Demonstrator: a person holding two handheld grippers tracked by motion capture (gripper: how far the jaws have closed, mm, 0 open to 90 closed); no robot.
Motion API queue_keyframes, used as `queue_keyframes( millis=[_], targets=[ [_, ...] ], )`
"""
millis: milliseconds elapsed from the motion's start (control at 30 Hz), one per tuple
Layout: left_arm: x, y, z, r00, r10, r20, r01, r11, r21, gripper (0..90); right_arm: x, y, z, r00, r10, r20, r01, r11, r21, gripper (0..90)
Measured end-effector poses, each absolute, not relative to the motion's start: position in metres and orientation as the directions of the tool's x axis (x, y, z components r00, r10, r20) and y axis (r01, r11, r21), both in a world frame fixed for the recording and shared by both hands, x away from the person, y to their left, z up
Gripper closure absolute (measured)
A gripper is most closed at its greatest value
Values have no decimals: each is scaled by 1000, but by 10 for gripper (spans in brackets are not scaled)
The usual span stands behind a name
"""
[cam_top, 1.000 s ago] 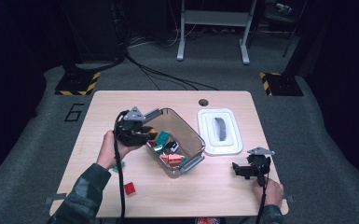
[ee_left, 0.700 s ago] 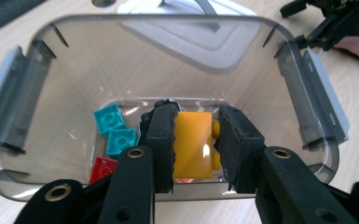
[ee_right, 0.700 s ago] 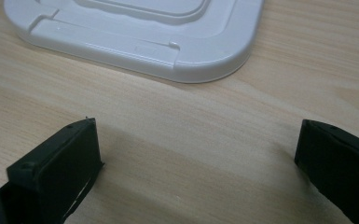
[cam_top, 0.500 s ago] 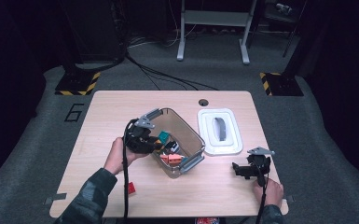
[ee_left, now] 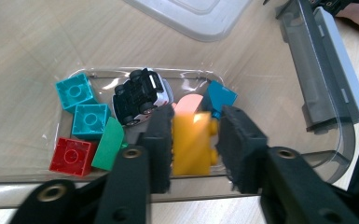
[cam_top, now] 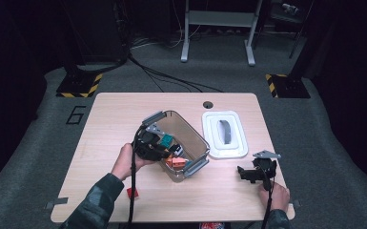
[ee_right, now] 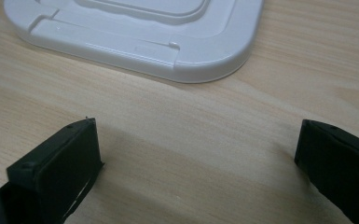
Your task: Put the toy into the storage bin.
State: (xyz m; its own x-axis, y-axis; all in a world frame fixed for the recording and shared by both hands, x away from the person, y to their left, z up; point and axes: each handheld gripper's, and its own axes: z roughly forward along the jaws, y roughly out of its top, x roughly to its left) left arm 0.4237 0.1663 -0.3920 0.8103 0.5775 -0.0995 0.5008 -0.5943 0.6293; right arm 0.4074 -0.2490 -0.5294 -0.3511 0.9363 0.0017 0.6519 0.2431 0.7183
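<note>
My left gripper (cam_top: 158, 147) reaches down into the clear plastic bin (cam_top: 201, 144) from its left side. In the left gripper view a yellow brick (ee_left: 191, 149) stands between the jaws of the left gripper (ee_left: 198, 115). The jaws have just been opening, and a thin gap shows beside the right pad. Under it lie a black-and-white toy car (ee_left: 142, 95), two teal bricks (ee_left: 77, 91), a red brick (ee_left: 73, 156), a green piece (ee_left: 108, 144) and a blue piece (ee_left: 221, 97). My right gripper (cam_top: 244, 172) rests open at the table's front right, with bare wood between the jaws (ee_right: 196, 135).
The bin's white lid (cam_top: 236, 145) lies flat to the right of the bin, just ahead of the right gripper (ee_right: 144, 37). A loose red brick (cam_top: 132, 192) sits near the front edge by the left forearm. The bin's grey latch (ee_left: 326, 93) stands at its end wall.
The left gripper has moved right and down from the bin's left rim into the bin, carrying the yellow brick. The right gripper has stayed put.
</note>
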Motion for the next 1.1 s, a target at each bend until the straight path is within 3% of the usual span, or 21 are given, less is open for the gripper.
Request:
queue_keyframes(
  millis=[500,833,1100],
  targets=[
    [407,215,-374,754,655,-46,487,-510,709,220,407,-249,-529,-355,935,0,651,248,717,0],
    [399,267,-384,674,738,-26,523,-452,723,77,407,-249,-529,-351,937,2,652,243,718,0],
    [406,297,-422,593,805,-21,601,-425,677,3,407,-249,-529,-352,936,4,652,242,719,0]
  ],
)
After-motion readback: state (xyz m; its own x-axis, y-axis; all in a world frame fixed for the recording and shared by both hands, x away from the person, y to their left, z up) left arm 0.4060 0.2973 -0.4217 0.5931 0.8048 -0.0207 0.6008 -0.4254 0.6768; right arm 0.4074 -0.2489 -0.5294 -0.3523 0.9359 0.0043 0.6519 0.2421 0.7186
